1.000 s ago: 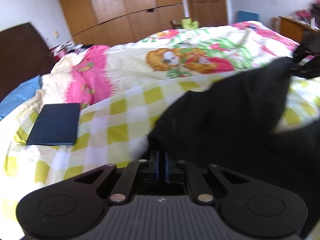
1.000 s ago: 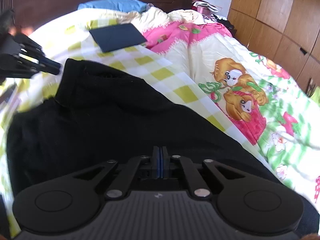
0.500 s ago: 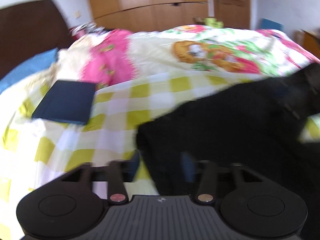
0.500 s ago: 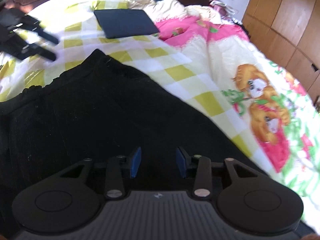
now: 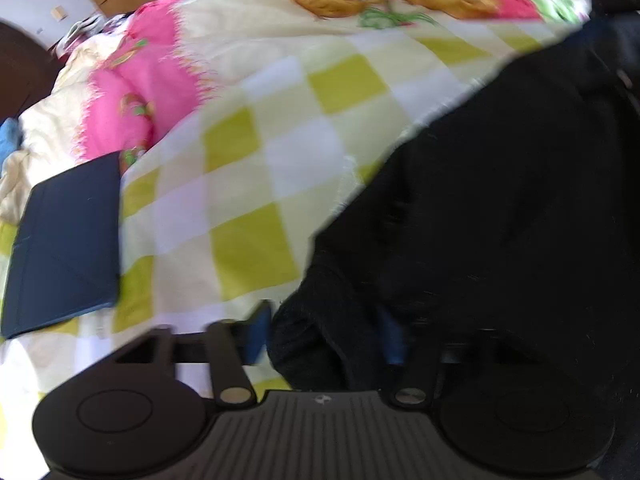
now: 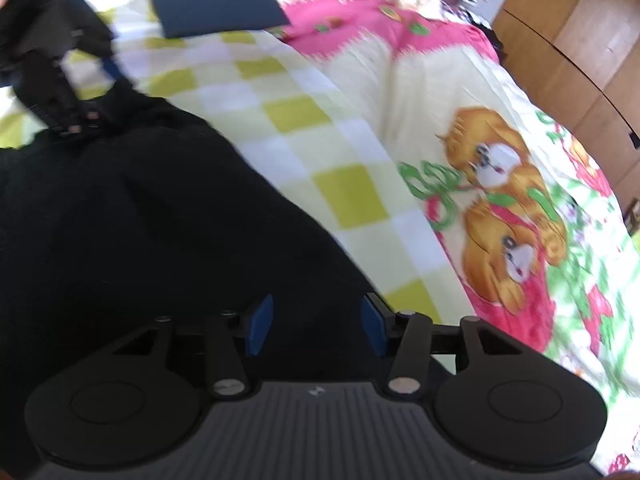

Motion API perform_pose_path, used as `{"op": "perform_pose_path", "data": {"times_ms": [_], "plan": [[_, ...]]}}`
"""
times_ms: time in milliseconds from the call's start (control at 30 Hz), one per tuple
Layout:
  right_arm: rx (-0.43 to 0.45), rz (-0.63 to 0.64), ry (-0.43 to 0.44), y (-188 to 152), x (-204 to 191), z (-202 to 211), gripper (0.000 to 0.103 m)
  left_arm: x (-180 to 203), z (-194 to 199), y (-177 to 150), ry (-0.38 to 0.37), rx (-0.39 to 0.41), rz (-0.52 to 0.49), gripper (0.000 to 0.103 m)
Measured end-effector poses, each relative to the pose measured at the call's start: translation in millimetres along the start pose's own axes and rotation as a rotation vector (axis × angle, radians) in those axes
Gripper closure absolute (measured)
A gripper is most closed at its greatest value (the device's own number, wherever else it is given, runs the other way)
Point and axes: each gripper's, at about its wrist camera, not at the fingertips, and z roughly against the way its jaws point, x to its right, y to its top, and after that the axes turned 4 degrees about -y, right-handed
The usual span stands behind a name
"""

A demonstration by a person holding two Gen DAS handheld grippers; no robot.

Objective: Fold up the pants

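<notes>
- Black knit pants [image 5: 500,200] lie spread on the yellow-checked bedsheet [image 5: 248,184], filling the left wrist view from 1 to 6 o'clock.
- Left gripper [image 5: 324,336]: jaws apart, just been narrowing, bunched cuff between the blue pads; a real grip can't be told (blurred), so it may slip when lifted.
- Right gripper [image 6: 316,324]: released, jaws just been widening over cloth; a shallow bite likely takes one layer only.
- Dark blue flat case [image 5: 64,244] at 9 o'clock could get dragged.

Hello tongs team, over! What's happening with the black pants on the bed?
Both tongs, left and right, just been opening, cloth between the pads. Black pants spread on checked blanket. Dark blue case lies clear.
</notes>
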Motion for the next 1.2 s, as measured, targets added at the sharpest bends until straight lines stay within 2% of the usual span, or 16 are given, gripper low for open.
{"op": "perform_pose_path", "data": {"times_ms": [67, 133, 200, 267, 367, 467, 633, 700, 733, 767, 800, 867, 1067, 1133, 1200], "plan": [[-0.006, 0.004, -0.015, -3.5, 6.7, -3.5, 0.051, 14.0, 7.4, -4.2, 0.017, 0.020, -0.050, 0.072], [-0.008, 0.036, -0.030, -5.4, 8.5, -3.9, 0.048, 25.3, 19.2, -7.6, 0.025, 0.029, -0.091, 0.078], [-0.001, 0.069, -0.022, -6.4, 8.4, -0.4, 0.047, 34.3, 39.1, -13.3, 0.011, 0.054, -0.111, 0.078], [0.009, 0.113, -0.021, -5.6, 5.6, 3.0, 0.036, 45.1, 63.2, -21.1, -0.021, 0.086, -0.126, 0.078], [0.010, 0.158, -0.011, -1.8, 1.5, 4.4, 0.036, 64.7, 97.0, -33.7, -0.082, 0.124, -0.139, 0.078], [0.010, 0.220, -0.005, 1.2, -5.2, 3.2, 0.033, 84.8, 122.0, -52.4, -0.110, 0.143, -0.151, 0.078], [-0.023, 0.312, -0.020, 2.0, -20.0, -9.4, 0.034, 103.4, 135.7, -78.3, -0.136, 0.139, -0.137, 0.078], [-0.034, 0.309, -0.031, -0.3, -22.7, -11.8, 0.041, 103.8, 132.1, -84.2, -0.125, 0.125, -0.128, 0.078], [-0.038, 0.294, -0.019, -1.7, -22.6, -10.4, 0.062, 102.8, 129.4, -86.6, -0.110, 0.121, -0.126, 0.078], [-0.047, 0.272, -0.005, -3.4, -21.8, -8.1, 0.095, 101.1, 126.9, -87.7, -0.101, 0.117, -0.121, 0.078], [-0.066, 0.249, -0.009, -5.6, -21.1, -6.2, 0.099, 100.2, 125.9, -88.6, -0.088, 0.118, -0.115, 0.078], [-0.076, 0.225, -0.054, -12.6, -24.3, 4.5, 0.099, 97.2, 123.5, -92.0, -0.052, 0.120, -0.105, 0.086], [-0.028, 0.083, -0.091, -26.2, -38.8, 80.7, 0.099, 71.0, 117.7, -101.9, 0.126, 0.128, -0.008, 0.086], [-0.009, 0.056, -0.088, -31.7, -47.5, 110.6, 0.099, 66.8, 134.4, -108.0, 0.120, 0.171, 0.052, 0.086], [-0.001, 0.043, -0.078, -35.8, -57.5, 131.1, 0.099, 74.8, 160.8, -121.3, 0.086, 0.253, 0.120, 0.083]]}}
